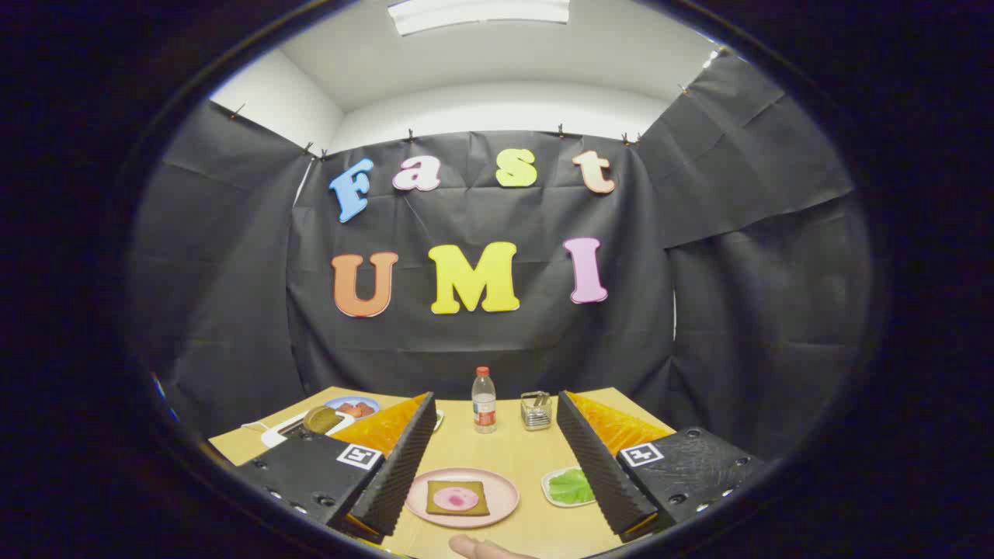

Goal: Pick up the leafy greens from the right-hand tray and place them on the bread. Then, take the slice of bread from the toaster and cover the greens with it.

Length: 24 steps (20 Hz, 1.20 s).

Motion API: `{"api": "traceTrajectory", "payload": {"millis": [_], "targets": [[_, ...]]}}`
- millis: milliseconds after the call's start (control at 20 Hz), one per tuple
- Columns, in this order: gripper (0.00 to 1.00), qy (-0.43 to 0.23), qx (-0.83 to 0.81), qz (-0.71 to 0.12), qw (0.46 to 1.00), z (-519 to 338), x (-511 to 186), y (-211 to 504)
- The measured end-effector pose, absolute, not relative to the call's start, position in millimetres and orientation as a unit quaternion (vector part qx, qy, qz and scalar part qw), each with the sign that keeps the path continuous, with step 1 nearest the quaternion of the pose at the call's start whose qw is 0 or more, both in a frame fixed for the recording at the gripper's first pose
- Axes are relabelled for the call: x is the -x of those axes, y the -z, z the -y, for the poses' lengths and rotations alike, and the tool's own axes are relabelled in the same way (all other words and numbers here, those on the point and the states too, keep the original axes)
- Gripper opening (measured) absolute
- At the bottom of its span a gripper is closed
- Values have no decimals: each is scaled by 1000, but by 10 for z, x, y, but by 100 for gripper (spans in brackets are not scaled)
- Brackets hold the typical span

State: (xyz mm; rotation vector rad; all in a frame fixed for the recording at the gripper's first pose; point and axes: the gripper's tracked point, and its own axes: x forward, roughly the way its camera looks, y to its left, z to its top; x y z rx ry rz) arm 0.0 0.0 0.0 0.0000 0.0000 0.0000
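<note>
The table point(497, 454) is the largest thing here, a pale wooden top running away toward the booth's dark wall. Taking the pink plate point(501, 508) as the landmark: it sits near the table's front edge, between the two fingers of the hand-held gripper point(493, 473), and it carries a slice of bread point(458, 498) with a pink round of something on top. Right of the plate, well apart from it, lies a small white tray point(550, 491) holding the leafy greens point(571, 485), partly hidden behind the right finger. Beyond the plate stand a bottle point(484, 400) and, just right of that, a small metal rack point(536, 410). Far left of the plate is the toaster point(299, 427) with a brown slice point(321, 419) in it, and behind it a blue plate point(353, 405).

The hand-held gripper is released, fingers spread wide and holding nothing. The greens lie ahead and to the right of it, below the right finger's line, so the coming move likely needs a swing right and down before closing. A fingertip point(481, 548) shows just in front of the plate.
</note>
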Motion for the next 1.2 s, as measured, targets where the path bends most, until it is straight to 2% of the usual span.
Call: {"api": "traceTrajectory", "payload": {"millis": [700, 1200], "targets": [[95, 30, 10, -31, 999, 390, -130, 294], [95, 121, 74, -115, 983, 1639, -848, 1261]]}}
